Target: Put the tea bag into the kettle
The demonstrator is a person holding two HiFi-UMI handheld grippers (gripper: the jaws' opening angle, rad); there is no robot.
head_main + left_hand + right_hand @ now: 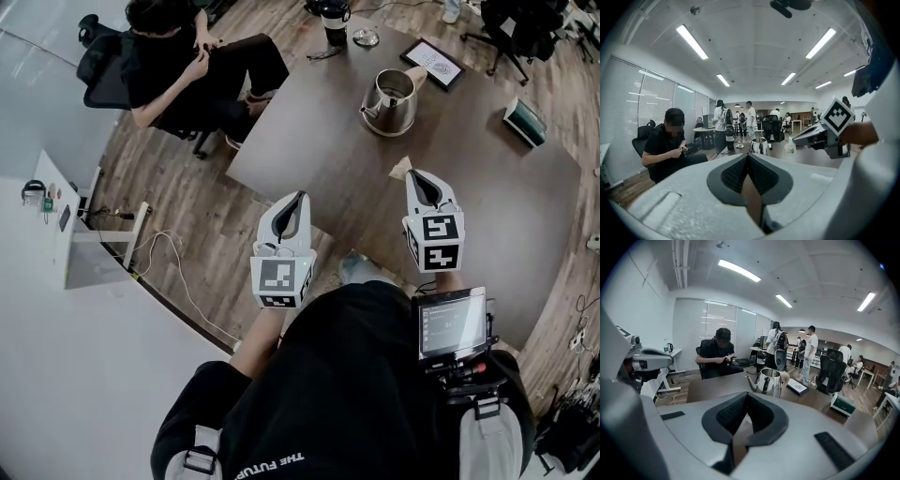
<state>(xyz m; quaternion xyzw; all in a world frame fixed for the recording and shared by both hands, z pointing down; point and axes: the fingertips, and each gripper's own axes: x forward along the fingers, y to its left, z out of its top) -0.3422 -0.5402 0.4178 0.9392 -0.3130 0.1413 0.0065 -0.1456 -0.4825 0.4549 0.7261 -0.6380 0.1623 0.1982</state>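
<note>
A steel kettle (389,101) with its lid off stands on the dark wooden table (487,216), past both grippers. A small pale tea bag (401,169) lies on the table just beyond the tip of my right gripper (413,174), apart from it. My left gripper (301,197) hovers over the table's near left edge. Both point toward the kettle with jaws closed and nothing between them. In the left gripper view the kettle (759,146) and tea bag (790,146) show beyond the shut left gripper (748,156). The right gripper (746,394) faces the kettle (769,382); its body hides the tea bag.
A person (187,66) sits at the table's far left corner. A black tumbler (335,23), a round lid (365,38), a framed card (432,64) and a green box (525,122) lie along the far and right sides. A white desk (66,225) with cables stands left.
</note>
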